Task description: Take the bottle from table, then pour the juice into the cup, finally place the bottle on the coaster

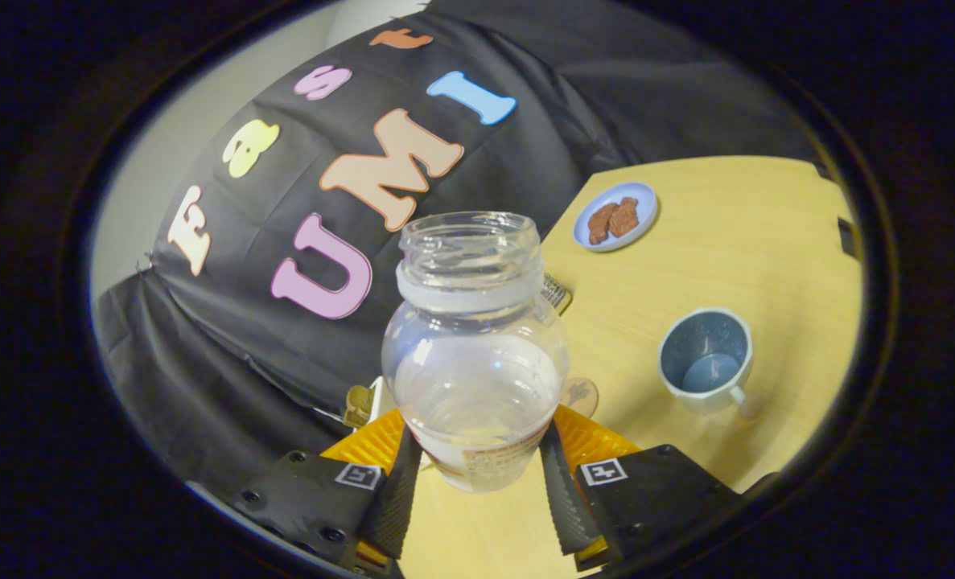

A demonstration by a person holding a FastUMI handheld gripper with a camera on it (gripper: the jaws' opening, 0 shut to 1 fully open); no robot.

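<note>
Both black fingers of the gripper press on the lower body of the bottle, one on each side, so the bottle is pinched between them. Their inner faces are ribbed and look like rubber. Behind each finger there is an orange ribbed part, and further back a black block with a small square marker on it. The whole view is tilted: the table slopes across the scene, so the gripper is held rolled to one side, and the bottle's base shows no contact with the table.

This bottle is of clear material, round and wide in the body, with a short neck and a threaded mouth that is open, without a cap. A whitish ring goes around the neck. Some clear liquid lies in the lower part, and a pale label with a little red is near the bottom, between the fingers.

Beyond the fingers, to the right of the bottle, a cup stands on the yellow wooden table. It is grey-blue inside, with a pale rim and a small handle. Farther away lies a small blue plate with two brown pieces on it. Just behind the bottle a round transparent disc lies on the table; I cannot tell if it is the coaster.
</note>
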